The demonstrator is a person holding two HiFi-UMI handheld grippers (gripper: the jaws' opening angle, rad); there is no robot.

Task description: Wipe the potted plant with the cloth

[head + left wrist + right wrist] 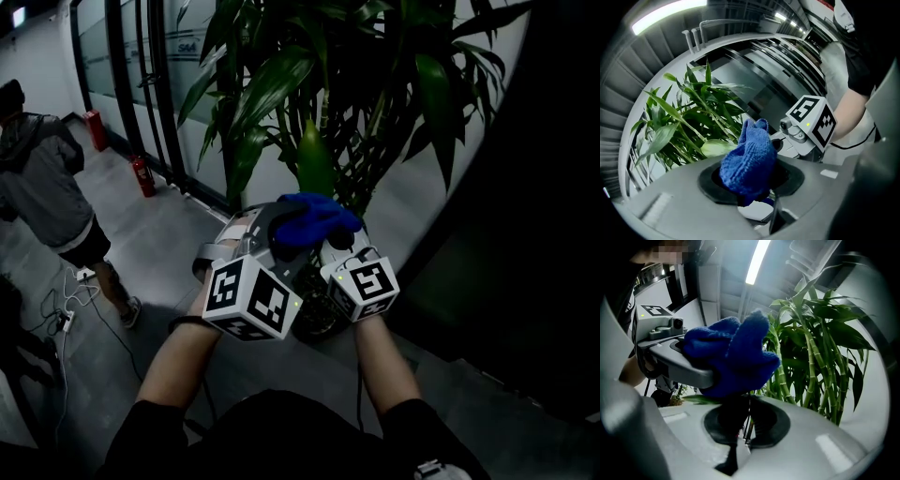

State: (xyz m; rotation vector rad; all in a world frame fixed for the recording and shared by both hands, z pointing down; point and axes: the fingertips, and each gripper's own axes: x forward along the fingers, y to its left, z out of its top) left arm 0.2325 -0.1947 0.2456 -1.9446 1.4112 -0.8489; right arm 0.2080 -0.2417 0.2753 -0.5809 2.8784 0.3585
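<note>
Cloth (749, 161), blue chunky knit, sits bunched, clamped in the left gripper (752, 197); right gripper (746, 420) pinches a smooth tapered leaf (715, 148).

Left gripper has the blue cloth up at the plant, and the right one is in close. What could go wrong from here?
1. The blue knitted cloth bulges loosely from the left gripper, so it may slip out mid-wipe.
2. The right gripper, jaws together, seems to pinch the pale green leaf. Pulling on it could tear the leaf.
3. The grippers sit almost touching, so they may knock together.
</note>
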